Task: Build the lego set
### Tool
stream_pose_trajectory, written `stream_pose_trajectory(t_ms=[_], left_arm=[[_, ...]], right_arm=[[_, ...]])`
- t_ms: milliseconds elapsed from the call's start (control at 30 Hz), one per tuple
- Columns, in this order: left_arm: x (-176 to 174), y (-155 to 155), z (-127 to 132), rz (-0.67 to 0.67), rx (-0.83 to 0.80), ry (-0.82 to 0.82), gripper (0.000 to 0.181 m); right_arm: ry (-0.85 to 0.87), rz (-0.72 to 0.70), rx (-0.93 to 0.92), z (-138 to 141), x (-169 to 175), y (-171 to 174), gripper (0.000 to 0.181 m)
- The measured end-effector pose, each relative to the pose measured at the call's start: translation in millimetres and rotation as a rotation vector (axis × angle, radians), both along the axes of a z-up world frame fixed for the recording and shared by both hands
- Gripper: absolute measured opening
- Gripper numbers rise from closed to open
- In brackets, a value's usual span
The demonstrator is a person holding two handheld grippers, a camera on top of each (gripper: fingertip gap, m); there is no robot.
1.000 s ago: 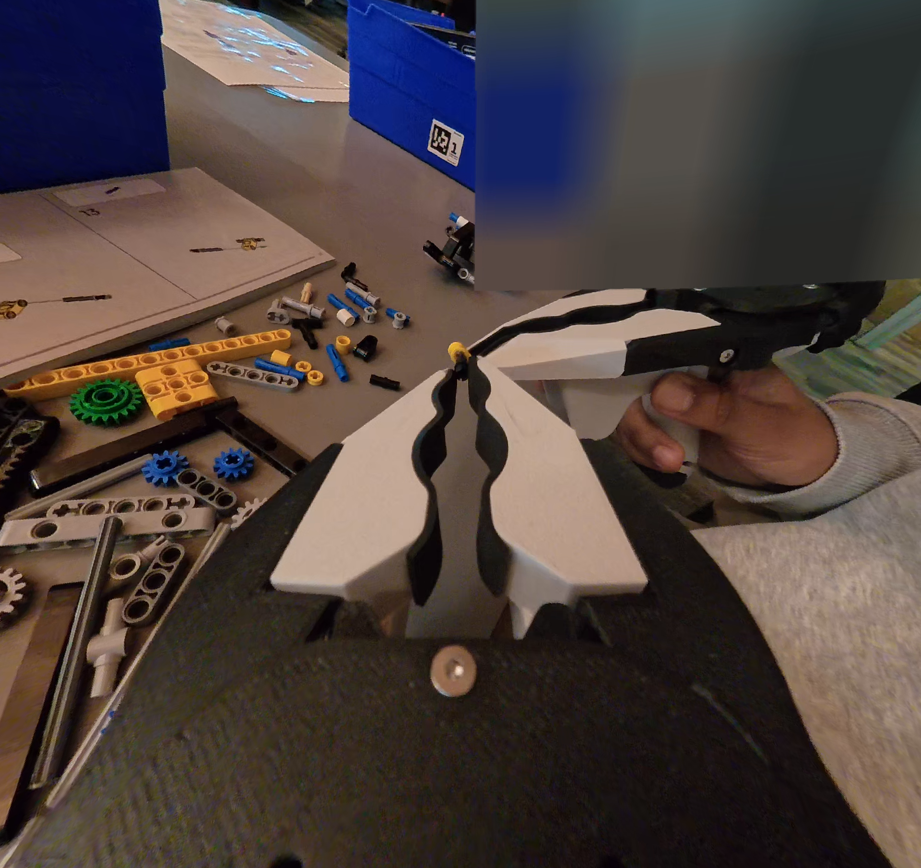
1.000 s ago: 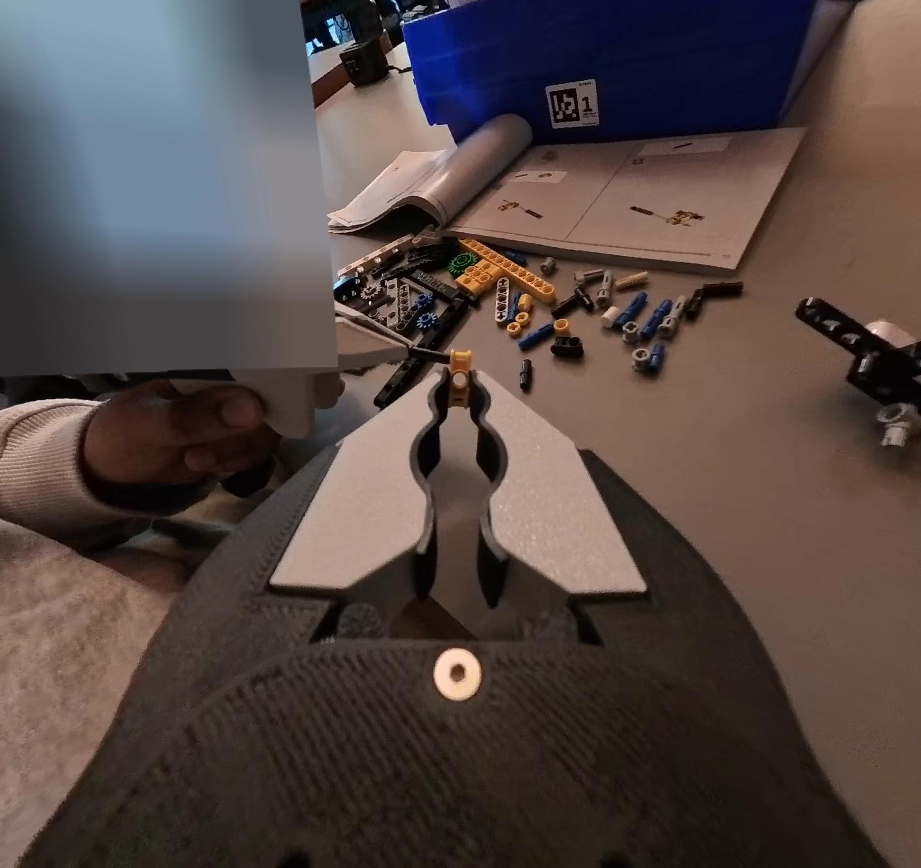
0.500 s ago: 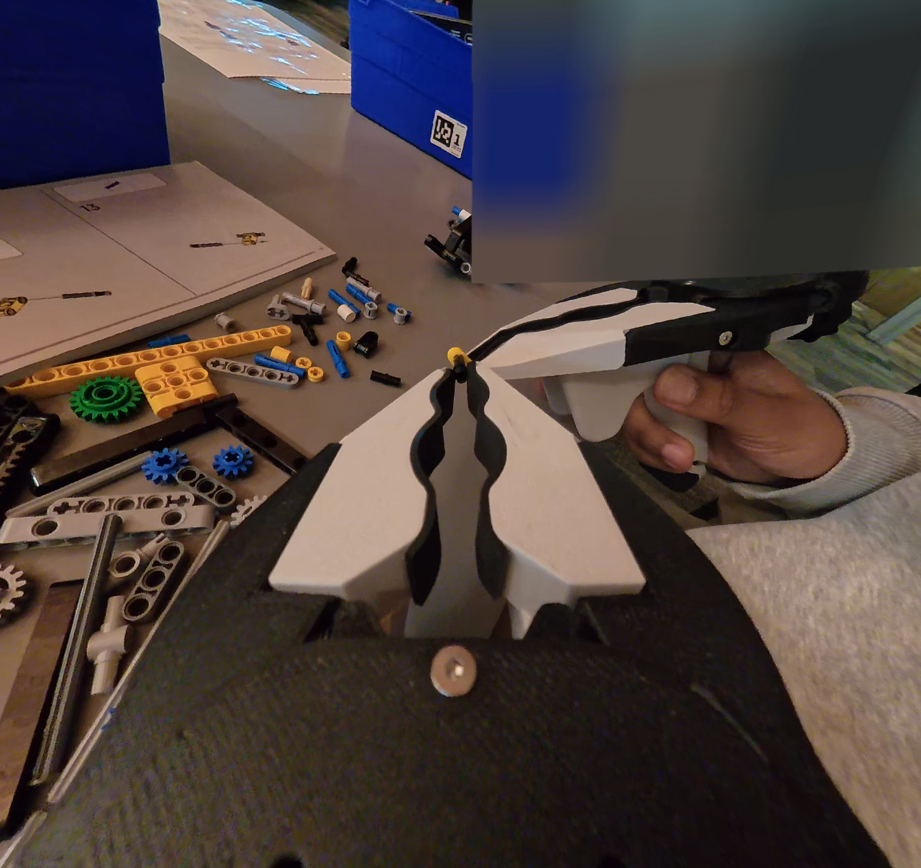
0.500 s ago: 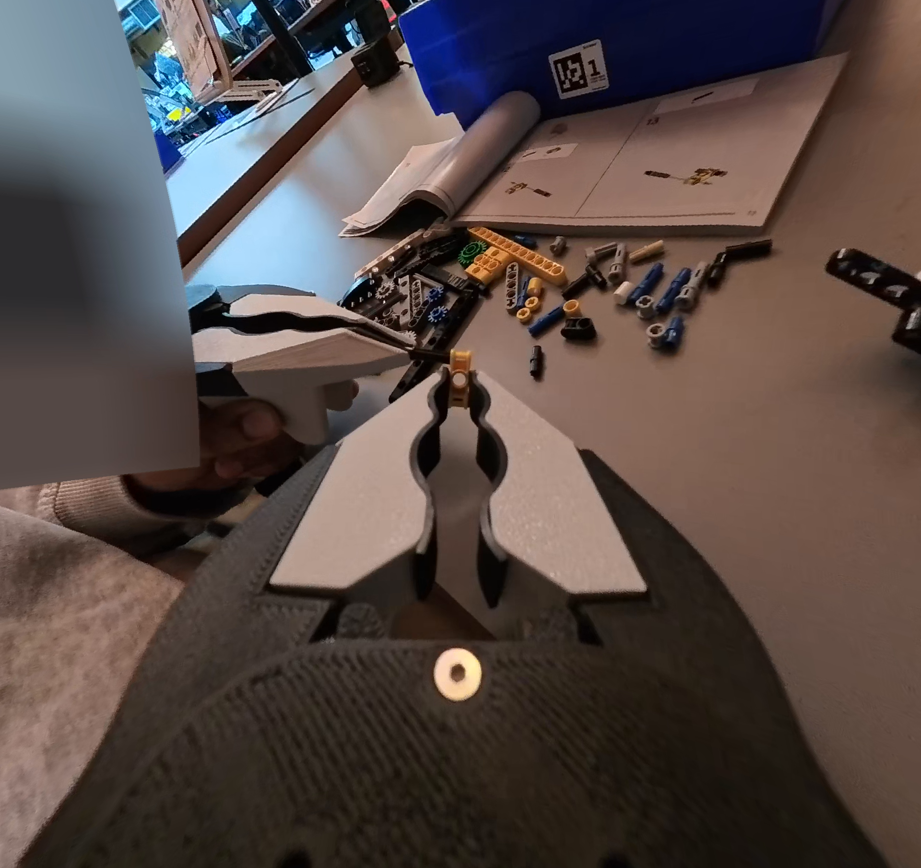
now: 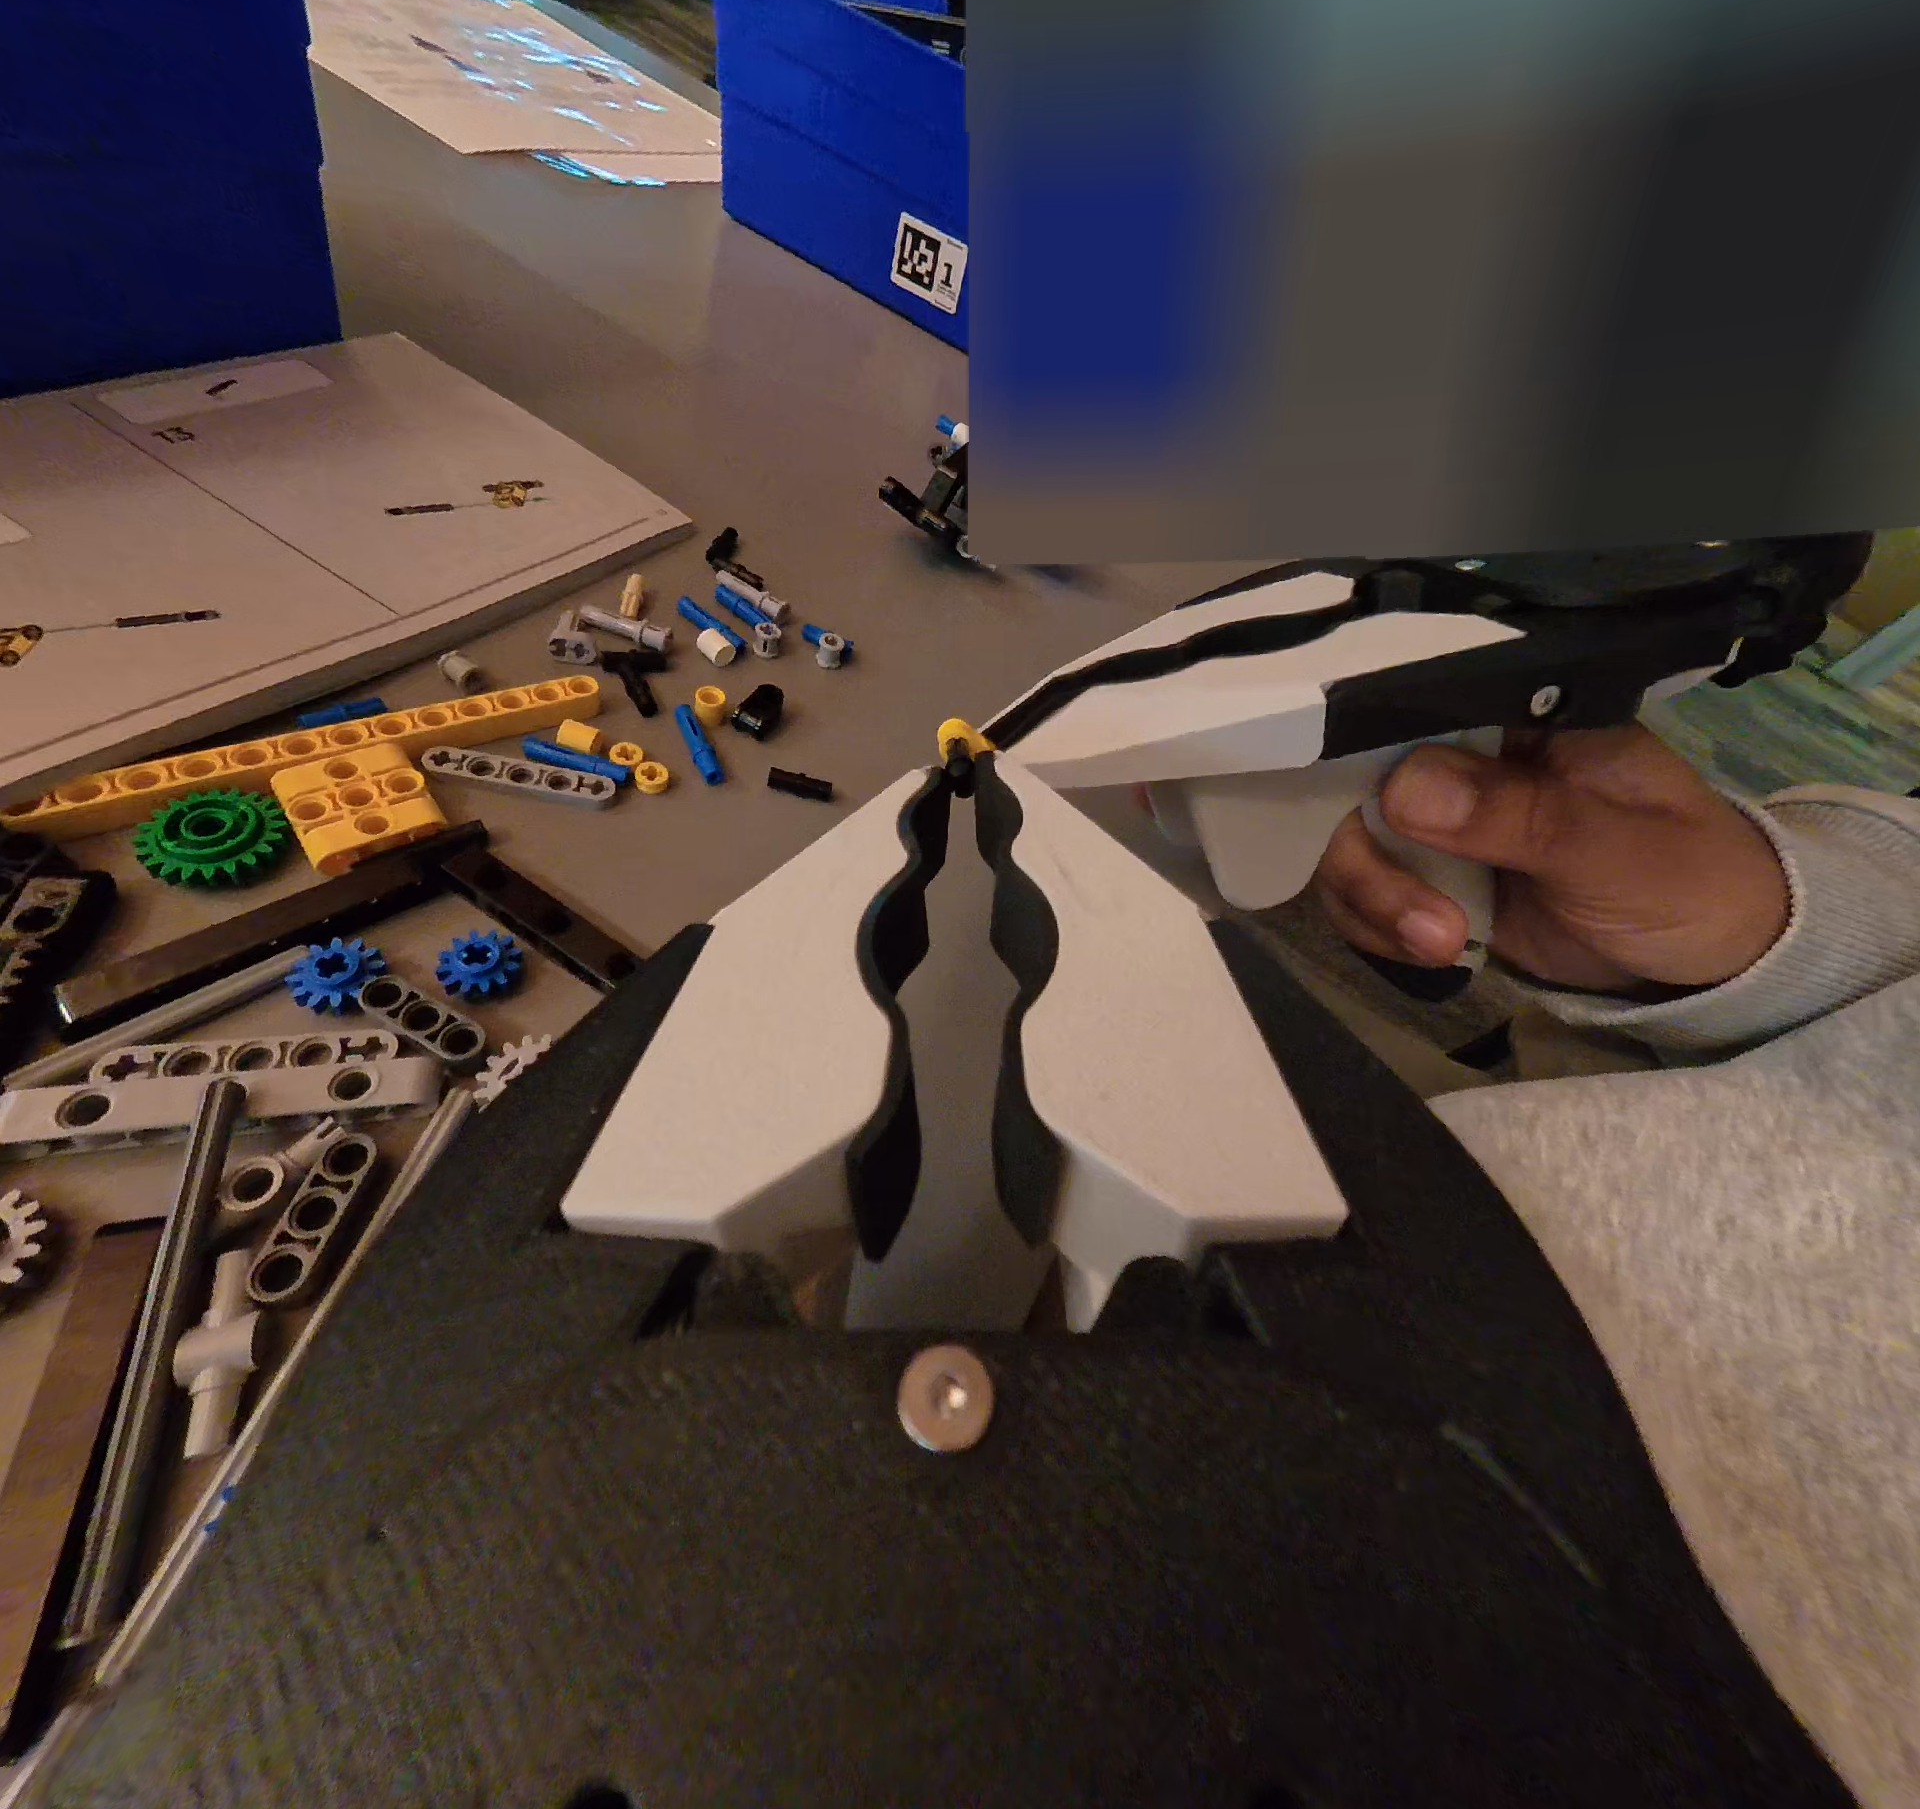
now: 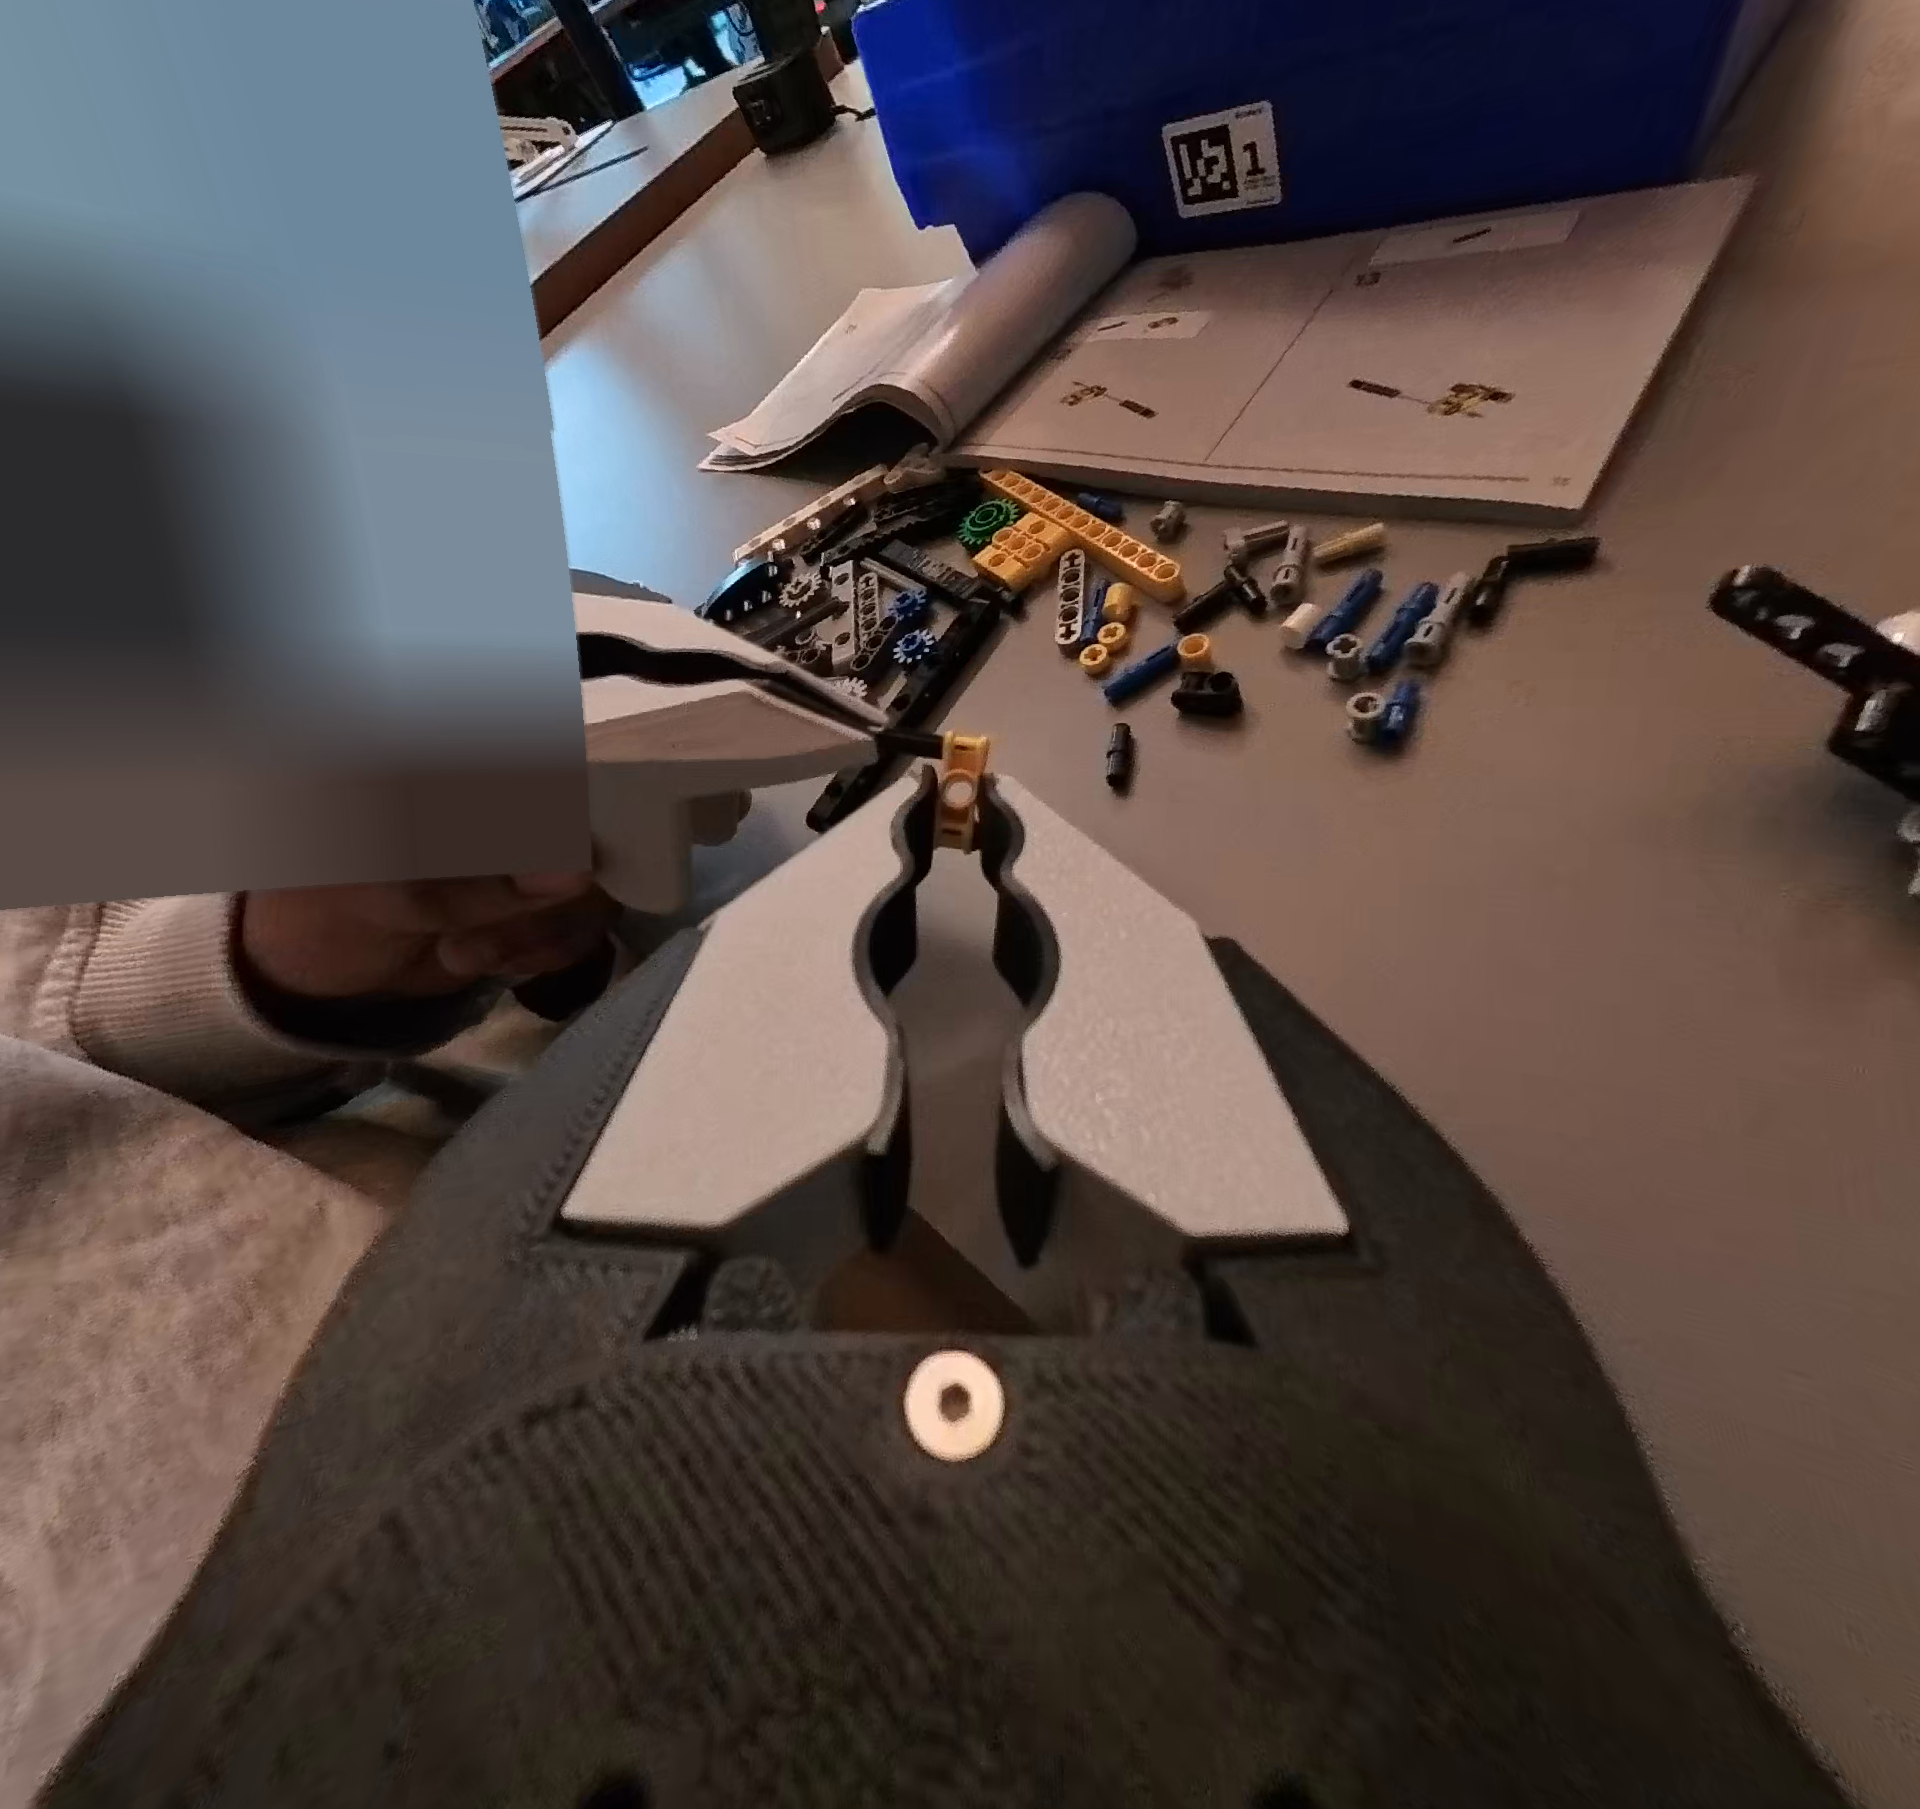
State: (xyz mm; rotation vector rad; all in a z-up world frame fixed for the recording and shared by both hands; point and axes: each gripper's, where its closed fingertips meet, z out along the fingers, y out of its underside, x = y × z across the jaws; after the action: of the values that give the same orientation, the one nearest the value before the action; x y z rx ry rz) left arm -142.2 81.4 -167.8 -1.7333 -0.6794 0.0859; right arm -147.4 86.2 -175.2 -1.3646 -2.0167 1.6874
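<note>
Right gripper is pinched tight on a small yellow connector, standing it upright above the table; left gripper is clamped on a thin black pin, coming in from the connector's left. That pin's long axis lies level, aimed square at the connector's upper hole, tip just touching, so the next push looks to run sideways; loose parts lie well beyond the connector, before the open instruction booklet.

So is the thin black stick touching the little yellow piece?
Touching. The right wrist view shows the thin black stick meeting the little yellow plastic piece with no gap.
</note>
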Motion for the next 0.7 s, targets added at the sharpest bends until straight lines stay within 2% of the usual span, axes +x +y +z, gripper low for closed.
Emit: stream_pose_trajectory(t_ms=[567, 700], left_arm=[[3.9, 3.0, -0.8, -0.045, 0.017, -0.037, 0.006], [5.9, 4.0, -0.4, -0.065, 0.024, -0.048, 0.026]], right_arm=[[-0.053, 0.032, -0.097, 1.8, 0.9, 1.4, 0.006], [-0.081, 0.033, -0.157, 3.7, -0.5, 4.2, 0.005]])
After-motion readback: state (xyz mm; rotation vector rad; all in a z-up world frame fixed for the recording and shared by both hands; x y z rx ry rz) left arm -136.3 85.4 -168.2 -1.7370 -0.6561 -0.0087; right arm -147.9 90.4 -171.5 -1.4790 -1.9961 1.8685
